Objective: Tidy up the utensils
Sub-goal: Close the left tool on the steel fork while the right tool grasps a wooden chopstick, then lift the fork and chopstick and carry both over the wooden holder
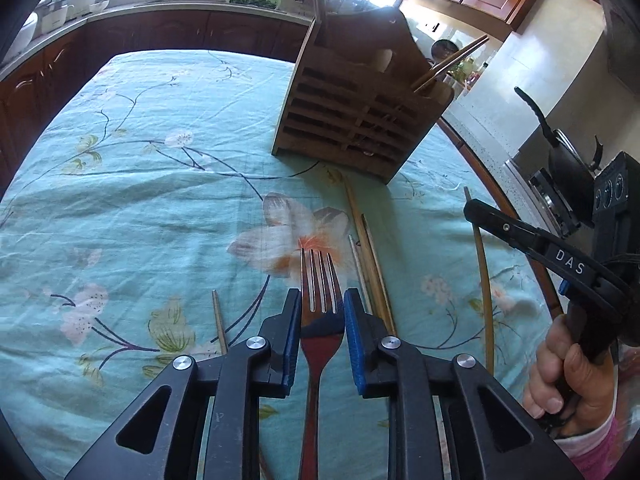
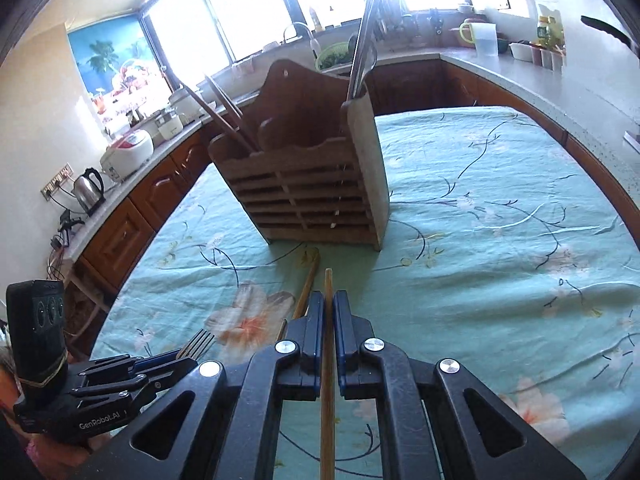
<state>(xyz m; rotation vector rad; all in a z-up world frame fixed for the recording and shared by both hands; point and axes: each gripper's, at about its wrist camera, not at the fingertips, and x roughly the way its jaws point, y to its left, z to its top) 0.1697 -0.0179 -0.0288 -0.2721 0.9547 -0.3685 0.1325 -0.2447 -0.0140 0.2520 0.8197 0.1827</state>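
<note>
With my left tongs point(image 1: 322, 308) pinching the fork point(image 1: 319, 280) and right tongs point(image 2: 328, 312) clamped on a chopstick point(image 2: 328, 360), I lift both clear of the desk point(image 2: 500, 240), aiming for the wooden holder point(image 2: 304, 184) just ahead.

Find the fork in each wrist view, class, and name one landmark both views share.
Left wrist view: the fork sits bottom centre, between the left claw's pads.
Right wrist view: only the fork's tines show, lower left, poking out of that claw.
Shared landmark: the wooden holder on the tablecloth.
</note>
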